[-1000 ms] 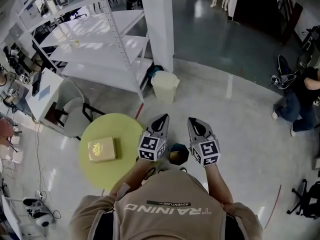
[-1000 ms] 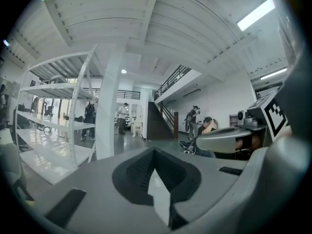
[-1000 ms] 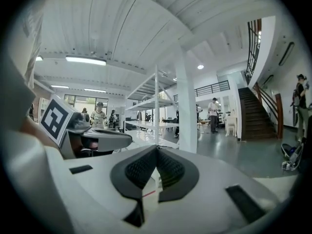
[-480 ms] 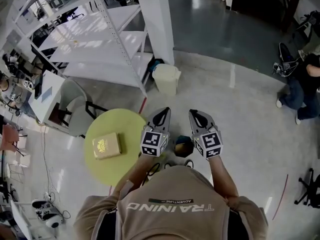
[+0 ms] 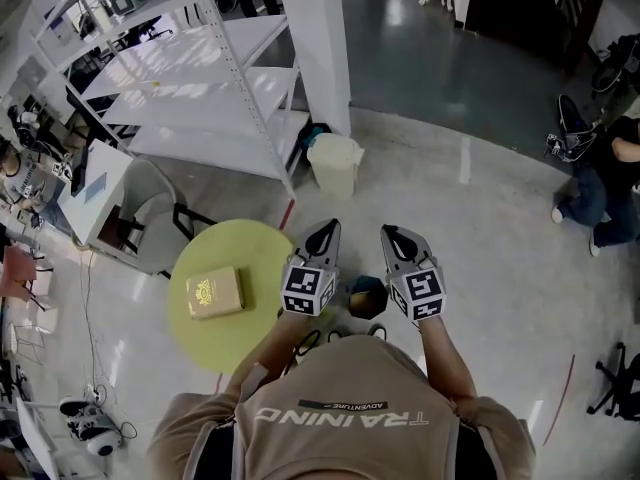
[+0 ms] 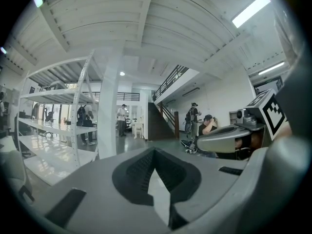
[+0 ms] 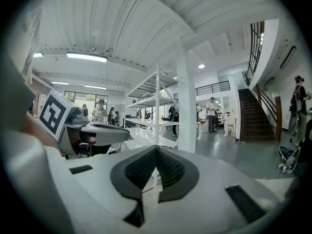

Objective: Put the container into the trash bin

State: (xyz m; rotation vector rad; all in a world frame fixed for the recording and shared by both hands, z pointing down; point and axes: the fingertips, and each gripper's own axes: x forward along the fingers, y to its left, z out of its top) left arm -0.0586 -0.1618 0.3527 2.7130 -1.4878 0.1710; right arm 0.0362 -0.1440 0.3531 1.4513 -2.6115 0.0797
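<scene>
At the far left a grey chair (image 5: 148,220) stands by a white desk, and behind it a white shelving rack (image 5: 190,88) runs back across the room. In front of the chair is a small round yellow-green table (image 5: 262,258). The container (image 5: 214,292), a flat tan box with a gold pattern on its lid, lies flat near the middle of the table, a little toward its left edge, and nothing touches it. The person stands at the table's right edge, seen from above in a tan shirt (image 5: 338,418), and holds both claws out level over the floor, side by side. The left gripper (image 5: 328,230) hangs just past the table's right edge, well clear of the box. Its own view shows the two jaws closed tip to tip with nothing between them. Between the two claws, low on the floor, sits a dark rounded thing (image 5: 367,296) that I cannot make out. Beyond the claws the trash bin (image 5: 335,165), pale cream with a liner folded over its rim, stands on the grey floor at the foot of a white pillar (image 5: 318,48), beside the end of the rack and well apart from the table. The right gripper (image 5: 392,234) is likewise closed and empty, pads pressed together. At the far right another person (image 5: 605,193) sits on the floor.
</scene>
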